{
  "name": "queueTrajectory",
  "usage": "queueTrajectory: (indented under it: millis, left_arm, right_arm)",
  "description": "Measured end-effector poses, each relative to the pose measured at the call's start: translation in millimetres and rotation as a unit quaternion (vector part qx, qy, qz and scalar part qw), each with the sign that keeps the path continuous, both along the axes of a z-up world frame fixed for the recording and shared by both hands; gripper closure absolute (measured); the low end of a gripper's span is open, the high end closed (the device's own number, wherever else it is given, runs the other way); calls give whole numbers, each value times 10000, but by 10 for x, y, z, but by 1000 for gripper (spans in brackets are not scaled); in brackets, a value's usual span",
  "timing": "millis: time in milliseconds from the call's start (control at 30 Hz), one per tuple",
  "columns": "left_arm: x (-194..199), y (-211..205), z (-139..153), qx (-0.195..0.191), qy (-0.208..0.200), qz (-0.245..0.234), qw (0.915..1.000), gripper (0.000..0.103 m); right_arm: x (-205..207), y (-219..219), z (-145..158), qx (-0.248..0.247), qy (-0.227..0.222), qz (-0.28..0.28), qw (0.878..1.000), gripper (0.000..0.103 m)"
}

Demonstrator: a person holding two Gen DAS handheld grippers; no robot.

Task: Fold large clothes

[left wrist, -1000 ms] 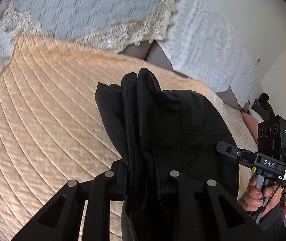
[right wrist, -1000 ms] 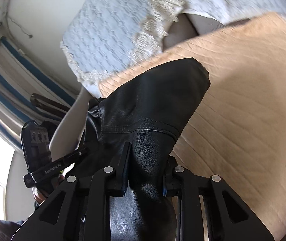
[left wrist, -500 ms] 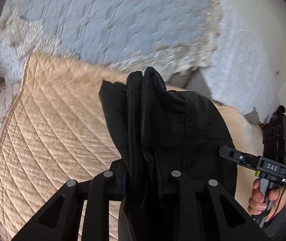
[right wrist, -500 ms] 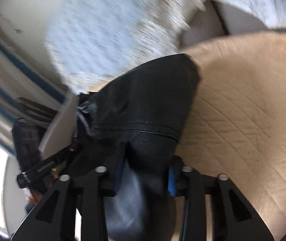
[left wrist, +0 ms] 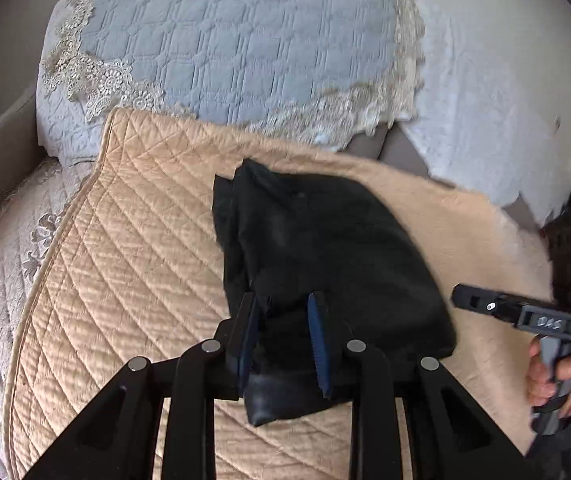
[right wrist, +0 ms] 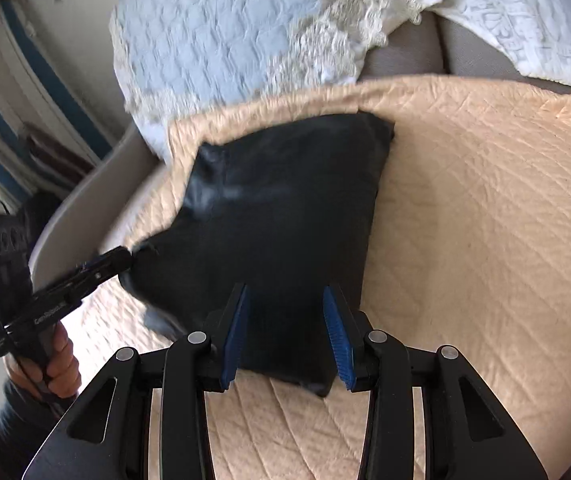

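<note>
A black leather garment [left wrist: 325, 248] lies folded in a compact bundle on the peach quilted bedspread [left wrist: 125, 240]. My left gripper [left wrist: 283, 320] is open, its blue-padded jaws either side of the bundle's near left corner. My right gripper [right wrist: 287, 320] is open wide, its jaws spread over the bundle's [right wrist: 281, 216] near right edge. The right gripper shows at the right of the left wrist view [left wrist: 465, 300]. The left gripper shows at the left of the right wrist view [right wrist: 123, 258], its tip at the garment's corner.
Large pale blue quilted pillows with lace trim [left wrist: 237, 40] stand behind the bedspread. A white embossed pillow [left wrist: 485, 128] leans at the back right. The bedspread [right wrist: 485, 220] lies bare to the right of the bundle. A grey bed frame edge [right wrist: 85, 200] runs along the left.
Both grippers lowered the garment from the air onto the bedspread and opened, letting it go. The bundle now lies flat.
</note>
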State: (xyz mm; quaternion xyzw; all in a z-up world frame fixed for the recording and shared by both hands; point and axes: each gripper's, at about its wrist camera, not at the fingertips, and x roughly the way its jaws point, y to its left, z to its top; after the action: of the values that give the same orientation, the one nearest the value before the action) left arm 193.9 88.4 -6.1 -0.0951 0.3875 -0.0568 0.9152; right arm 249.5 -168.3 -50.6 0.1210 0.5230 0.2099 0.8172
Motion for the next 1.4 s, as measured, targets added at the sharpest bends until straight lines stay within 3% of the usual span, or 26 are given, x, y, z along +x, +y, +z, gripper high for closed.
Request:
queueTrajectory:
  millis: [100,167,333,533,700,767,1033,1400]
  left_arm:
    - [105,20,-299,-12,433,105,9990,72]
    - [114,64,-338,-153,442,160,9988,72]
    - [-5,16,-160,90,430,344,9984,69]
    - [-502,-96,123,349,233,468,9980,67]
    - [-913,-226,214,650,132,645,9957,50]
    - [-1029,-255,219,661,104,717,9952,49]
    - [-1148,-360,107,875,272,775,9928,49]
    - [-1162,-367,47,804,342,839,9926,49]
  right_arm:
    - [4,97,-120,-366,-48,114,9993,63]
    - [20,70,-112,-364,-4,59,9993,63]
    - [-169,74,129,-667,-182,50,9976,62]
    - [-638,93,485,-758,-512,18,9958,57]
    - [-1061,160,610,-953,-658,4,9933,56]
    - [-1186,180,613,-968,-634,19,9933,56]
    - [-1344,292,565,-1116,-680,177,9913,55]
    - [-1363,305,529,-1184,-682,161,9905,54]
